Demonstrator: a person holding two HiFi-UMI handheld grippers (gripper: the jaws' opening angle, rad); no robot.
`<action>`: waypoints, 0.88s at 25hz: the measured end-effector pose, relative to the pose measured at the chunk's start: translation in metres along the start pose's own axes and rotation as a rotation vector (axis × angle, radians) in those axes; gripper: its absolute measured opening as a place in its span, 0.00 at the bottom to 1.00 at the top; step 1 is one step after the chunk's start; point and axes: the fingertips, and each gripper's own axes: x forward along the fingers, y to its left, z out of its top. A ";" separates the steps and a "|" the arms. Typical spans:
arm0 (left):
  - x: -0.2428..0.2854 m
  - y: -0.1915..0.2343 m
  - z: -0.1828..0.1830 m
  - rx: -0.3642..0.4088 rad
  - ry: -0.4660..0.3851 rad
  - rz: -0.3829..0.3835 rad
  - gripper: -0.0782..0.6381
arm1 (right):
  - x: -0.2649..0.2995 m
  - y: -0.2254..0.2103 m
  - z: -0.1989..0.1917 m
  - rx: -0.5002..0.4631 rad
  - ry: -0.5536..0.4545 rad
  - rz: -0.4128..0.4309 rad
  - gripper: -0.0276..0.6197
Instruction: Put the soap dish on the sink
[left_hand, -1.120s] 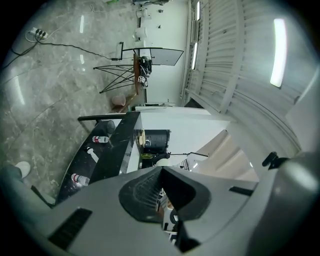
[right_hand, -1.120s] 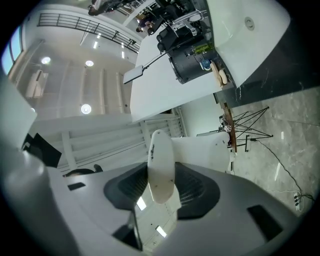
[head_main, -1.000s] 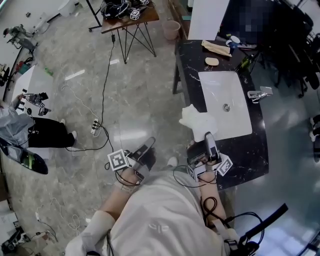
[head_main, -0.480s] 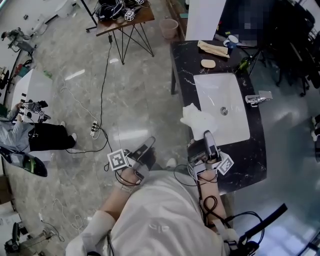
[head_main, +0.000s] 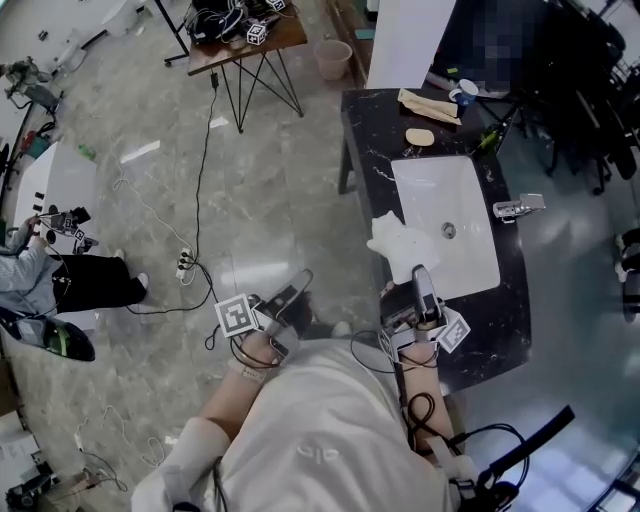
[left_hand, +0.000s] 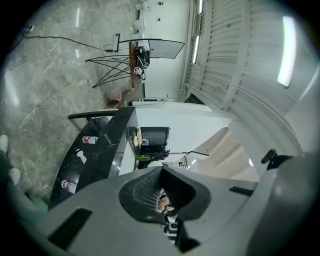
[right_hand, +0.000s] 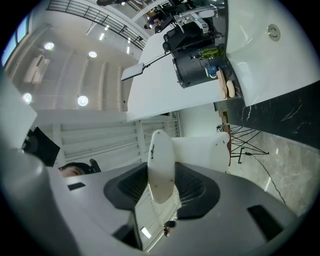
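Note:
The white soap dish (head_main: 400, 243) is held edge-on above the near left corner of the black counter (head_main: 500, 320), with my right gripper (head_main: 420, 285) shut on it. In the right gripper view the soap dish (right_hand: 161, 165) stands between the pads of the right gripper (right_hand: 161, 189). The white sink basin (head_main: 445, 225) lies just beyond the dish, and the sink basin (right_hand: 265, 55) shows at the upper right of the right gripper view. My left gripper (head_main: 295, 290) hangs over the floor left of the counter; the left gripper (left_hand: 161, 192) is shut and holds nothing.
A bar of soap (head_main: 420, 136), a brown cloth (head_main: 428, 103) and a cup (head_main: 462, 92) lie at the counter's far end. A faucet (head_main: 518, 207) stands on the basin's right. Cables (head_main: 200, 200) cross the floor, and a small table (head_main: 245, 35) stands far left.
The head view has shifted a little, so the counter sits slightly lower in the frame. Both grippers keep their places and the right one still holds the dish.

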 end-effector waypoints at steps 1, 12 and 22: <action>0.000 0.000 0.003 -0.002 0.001 -0.003 0.12 | 0.002 -0.002 0.000 -0.010 0.002 -0.003 0.32; -0.006 0.003 0.034 -0.021 -0.022 -0.011 0.12 | 0.024 -0.025 0.003 -0.114 0.066 -0.055 0.32; -0.015 0.004 0.048 -0.013 -0.054 -0.002 0.12 | 0.034 -0.066 0.026 -0.385 0.218 -0.208 0.32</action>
